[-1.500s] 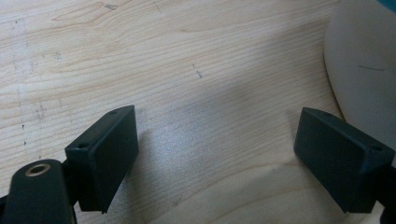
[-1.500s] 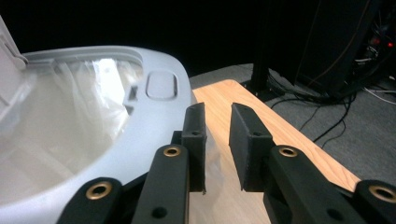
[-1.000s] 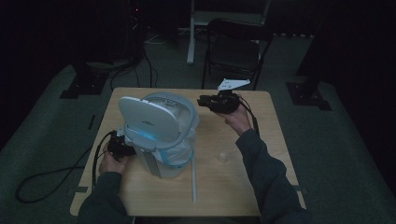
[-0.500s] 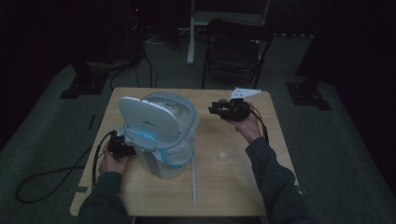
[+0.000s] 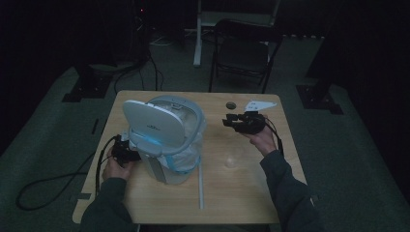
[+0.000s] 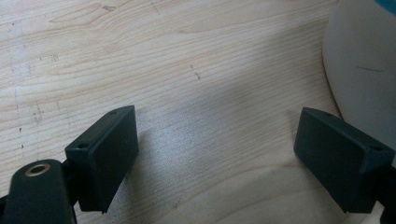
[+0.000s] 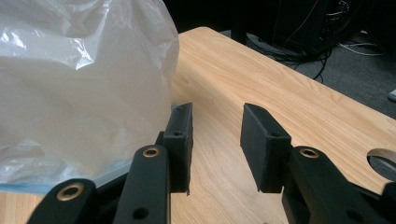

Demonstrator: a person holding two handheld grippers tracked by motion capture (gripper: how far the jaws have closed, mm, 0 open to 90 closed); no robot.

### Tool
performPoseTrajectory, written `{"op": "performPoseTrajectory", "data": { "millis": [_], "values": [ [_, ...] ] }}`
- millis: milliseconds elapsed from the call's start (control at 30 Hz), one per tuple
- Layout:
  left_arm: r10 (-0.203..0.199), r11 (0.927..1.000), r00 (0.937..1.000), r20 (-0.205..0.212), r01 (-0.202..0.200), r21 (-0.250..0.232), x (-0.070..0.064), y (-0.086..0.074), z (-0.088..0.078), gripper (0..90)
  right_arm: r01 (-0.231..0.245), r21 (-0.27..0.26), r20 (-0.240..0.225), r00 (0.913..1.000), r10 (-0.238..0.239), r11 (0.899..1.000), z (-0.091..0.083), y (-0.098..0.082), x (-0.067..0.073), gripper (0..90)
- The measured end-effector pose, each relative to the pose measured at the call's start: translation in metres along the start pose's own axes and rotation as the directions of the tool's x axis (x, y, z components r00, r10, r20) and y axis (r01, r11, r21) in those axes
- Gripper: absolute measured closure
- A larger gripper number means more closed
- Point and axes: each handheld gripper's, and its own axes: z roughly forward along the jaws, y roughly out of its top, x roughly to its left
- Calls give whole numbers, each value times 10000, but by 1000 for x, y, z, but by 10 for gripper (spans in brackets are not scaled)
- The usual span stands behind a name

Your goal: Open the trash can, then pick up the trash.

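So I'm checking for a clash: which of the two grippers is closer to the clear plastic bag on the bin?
The left gripper, low against the white lidded bin's base under the clear plastic bag. The right gripper stands apart from it, open.

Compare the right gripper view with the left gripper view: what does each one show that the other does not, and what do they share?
The right gripper view alone has the clear plastic bag beside the right gripper, a round hole in the tabletop, and cables on the dark floor. The left gripper view alone has a pale curved wall of the white bin beside the left gripper. Both share the light wooden table and open jaws with nothing between them.
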Motion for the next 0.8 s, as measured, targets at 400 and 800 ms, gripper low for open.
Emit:
{"op": "performPoseTrajectory", "data": {
  "millis": [400,800],
  "values": [
    [12,10000,10000,17,-12,-3,0,0,0,144,-111,107,-4,9999,111,9999,-3,-18,0,617],
    [12,10000,10000,15,-12,-5,0,0,0,145,-416,142,172,9990,414,9990,-20,-43,-4,604]
  ]
}}
